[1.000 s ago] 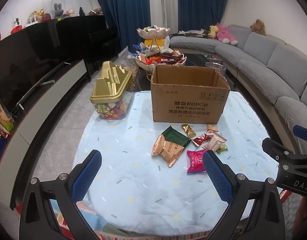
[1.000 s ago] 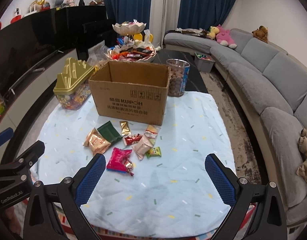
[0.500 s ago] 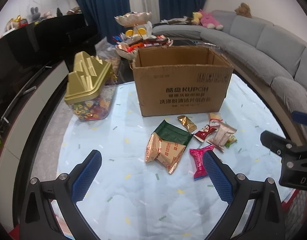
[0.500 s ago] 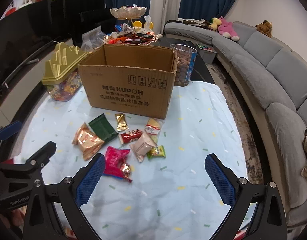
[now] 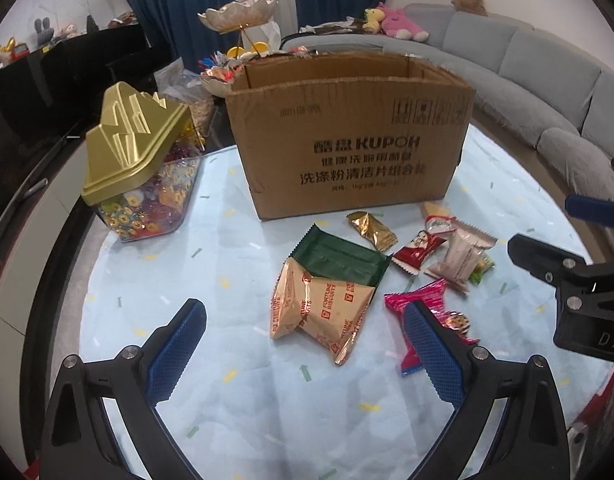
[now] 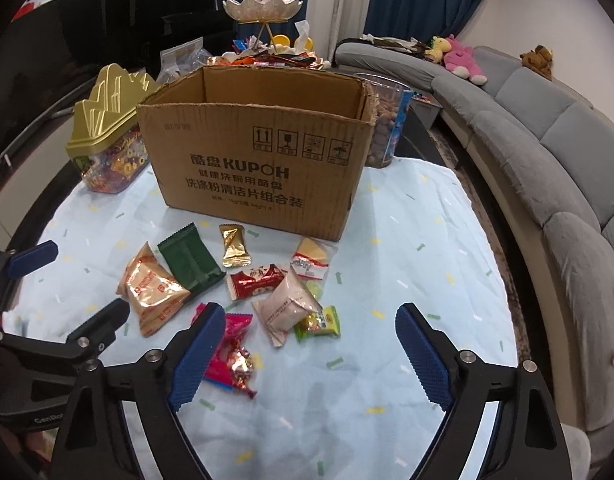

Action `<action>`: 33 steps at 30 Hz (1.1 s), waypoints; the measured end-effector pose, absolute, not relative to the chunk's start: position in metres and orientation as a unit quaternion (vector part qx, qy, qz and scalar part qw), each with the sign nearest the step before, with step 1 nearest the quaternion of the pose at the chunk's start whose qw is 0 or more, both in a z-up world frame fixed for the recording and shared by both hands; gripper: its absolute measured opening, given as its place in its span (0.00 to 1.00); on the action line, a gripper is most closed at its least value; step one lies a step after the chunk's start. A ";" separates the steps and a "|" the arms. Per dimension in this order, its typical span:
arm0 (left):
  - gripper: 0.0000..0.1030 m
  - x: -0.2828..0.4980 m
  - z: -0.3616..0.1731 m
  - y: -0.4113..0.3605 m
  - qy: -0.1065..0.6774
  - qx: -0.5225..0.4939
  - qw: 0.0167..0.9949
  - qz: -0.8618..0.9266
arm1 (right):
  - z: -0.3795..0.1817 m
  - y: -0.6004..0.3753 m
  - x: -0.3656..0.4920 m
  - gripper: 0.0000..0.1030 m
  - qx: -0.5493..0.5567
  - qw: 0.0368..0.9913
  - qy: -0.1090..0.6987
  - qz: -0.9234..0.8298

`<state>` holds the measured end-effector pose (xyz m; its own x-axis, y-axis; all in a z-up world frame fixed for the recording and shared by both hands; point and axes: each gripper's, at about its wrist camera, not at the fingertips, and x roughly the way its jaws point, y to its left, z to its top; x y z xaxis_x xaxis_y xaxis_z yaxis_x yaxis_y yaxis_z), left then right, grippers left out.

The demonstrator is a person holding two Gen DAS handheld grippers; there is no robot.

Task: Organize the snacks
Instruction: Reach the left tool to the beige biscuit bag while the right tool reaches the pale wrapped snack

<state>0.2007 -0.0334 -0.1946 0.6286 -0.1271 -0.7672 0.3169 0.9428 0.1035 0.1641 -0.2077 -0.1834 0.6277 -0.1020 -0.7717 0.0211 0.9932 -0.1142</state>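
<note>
Both units have descended toward the snacks (image 6: 243, 292), which now sit larger in each view. The right hand-held gripper (image 6: 303, 356) has just been closing slightly, nothing between its jaws; the left hand-held gripper (image 5: 303, 344) is released, empty. No snack is in the box (image 6: 263, 160) beyond them. The pink packet (image 6: 231, 352), at the right unit's left finger, runs lengthwise away from it.

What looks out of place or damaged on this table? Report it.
The snack packets lie scattered loose on the tablecloth in front of the cardboard box, none inside that can be seen. The box's top edge is ragged, its flaps apparently torn off.
</note>
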 end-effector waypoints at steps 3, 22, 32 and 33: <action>0.95 0.206 -0.206 -0.036 0.416 0.121 0.892 -0.127 | -0.191 -0.208 0.171 0.84 -0.049 0.902 0.428 -0.031; 0.80 0.227 -0.249 -0.040 0.442 0.125 0.878 -0.137 | -0.243 -0.208 0.204 0.65 -0.044 0.894 0.446 0.014; 0.71 0.235 -0.262 -0.040 0.450 0.110 0.875 -0.144 | -0.261 -0.204 0.213 0.43 -0.033 0.885 0.463 0.035; 0.70 0.234 -0.262 -0.040 0.450 0.109 0.874 -0.145 | -0.261 -0.204 0.212 0.43 -0.032 0.885 0.463 0.037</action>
<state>0.2342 -0.0396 -0.2620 0.5532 -0.1555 -0.8184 0.3524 0.9339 0.0607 0.2125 -0.2045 -0.2609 0.5688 0.0356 -0.8217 -0.0956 0.9952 -0.0230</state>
